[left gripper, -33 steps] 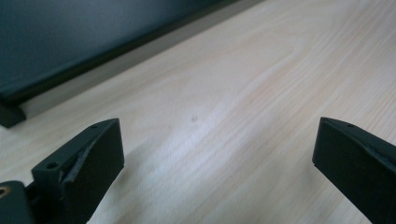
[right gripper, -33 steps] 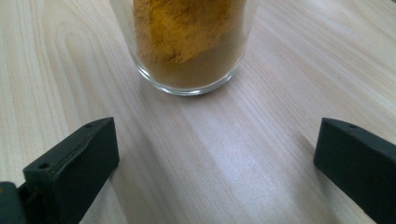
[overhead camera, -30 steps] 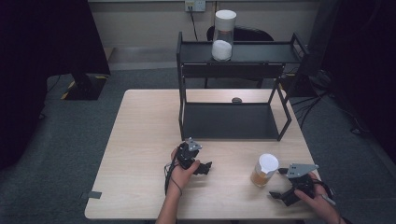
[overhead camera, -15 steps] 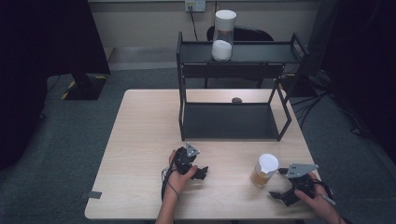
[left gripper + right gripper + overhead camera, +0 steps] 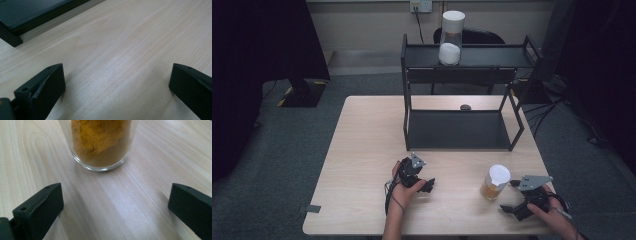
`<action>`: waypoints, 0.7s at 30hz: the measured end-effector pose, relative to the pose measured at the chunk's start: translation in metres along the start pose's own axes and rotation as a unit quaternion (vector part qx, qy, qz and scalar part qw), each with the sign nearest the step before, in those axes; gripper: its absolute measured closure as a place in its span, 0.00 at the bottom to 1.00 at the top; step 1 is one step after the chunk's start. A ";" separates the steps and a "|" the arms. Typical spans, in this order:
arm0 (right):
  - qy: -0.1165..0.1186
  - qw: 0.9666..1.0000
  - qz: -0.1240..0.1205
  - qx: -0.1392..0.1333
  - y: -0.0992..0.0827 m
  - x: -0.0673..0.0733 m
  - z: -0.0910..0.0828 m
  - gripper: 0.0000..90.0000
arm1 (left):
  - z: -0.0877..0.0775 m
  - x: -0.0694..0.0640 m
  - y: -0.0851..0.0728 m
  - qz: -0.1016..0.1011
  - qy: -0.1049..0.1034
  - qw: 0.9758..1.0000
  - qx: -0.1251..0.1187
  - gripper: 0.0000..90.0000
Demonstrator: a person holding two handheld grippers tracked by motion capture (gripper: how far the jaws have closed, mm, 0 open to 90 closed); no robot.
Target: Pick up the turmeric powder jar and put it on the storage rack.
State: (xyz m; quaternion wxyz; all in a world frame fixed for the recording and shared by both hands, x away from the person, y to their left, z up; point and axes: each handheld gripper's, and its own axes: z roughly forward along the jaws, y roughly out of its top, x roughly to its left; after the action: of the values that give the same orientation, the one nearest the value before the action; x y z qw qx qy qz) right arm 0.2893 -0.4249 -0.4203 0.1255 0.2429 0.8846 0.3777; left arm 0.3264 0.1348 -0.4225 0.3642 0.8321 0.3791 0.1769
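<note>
- Standing on the far half of the wooden table (image 5: 362, 150), a black two-tier shelf rack (image 5: 462, 55) carries a tall white-lidded jar of white powder (image 5: 451, 37) on its top tier; the high view alone takes this in.
- Near the table's front right edge, the glass jar of orange-brown powder (image 5: 495, 182) stands upright under a white lid; the right gripper view shows its lower body (image 5: 100, 142) and the powder's grain, but not the lid.
- No label or writing can be read on either jar.
- Right gripper (image 5: 526, 200): jaws wide apart, clamped on nothing, pointing at the jar, which sits just ahead of them and apart.
- Left gripper (image 5: 414, 177): jaws likewise wide apart over bare wood; the left gripper view catches the rack's base corner (image 5: 10, 37).
- A small dark object (image 5: 465, 106) lies behind the rack, possibly a cap; too small to tell.
</note>
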 end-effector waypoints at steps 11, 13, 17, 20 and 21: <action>-0.002 1.000 0.003 0.008 0.005 0.001 0.000 0.00 | 0.000 -0.001 0.000 -0.001 0.001 1.000 0.000 0.00; -0.002 1.000 0.005 0.009 0.006 0.001 0.000 0.01 | 0.000 -0.001 0.000 -0.001 0.001 1.000 0.000 0.00; 0.000 1.000 0.005 0.007 0.009 0.001 0.001 0.02 | 0.000 -0.001 0.000 -0.001 0.001 1.000 0.000 0.00; 0.004 1.000 0.005 0.002 0.011 0.000 0.000 0.02 | 0.000 -0.001 0.000 -0.001 0.001 1.000 0.000 0.00; 0.004 1.000 0.005 0.000 0.011 0.000 -0.001 0.02 | 0.000 -0.001 0.000 -0.001 0.001 1.000 0.000 0.00</action>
State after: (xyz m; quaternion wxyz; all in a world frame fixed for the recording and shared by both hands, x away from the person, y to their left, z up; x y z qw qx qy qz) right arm 0.2933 -0.4186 -0.4116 0.1202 0.2458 0.8839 0.3792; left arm 0.3258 0.1344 -0.4223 0.3635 0.8318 0.3803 0.1773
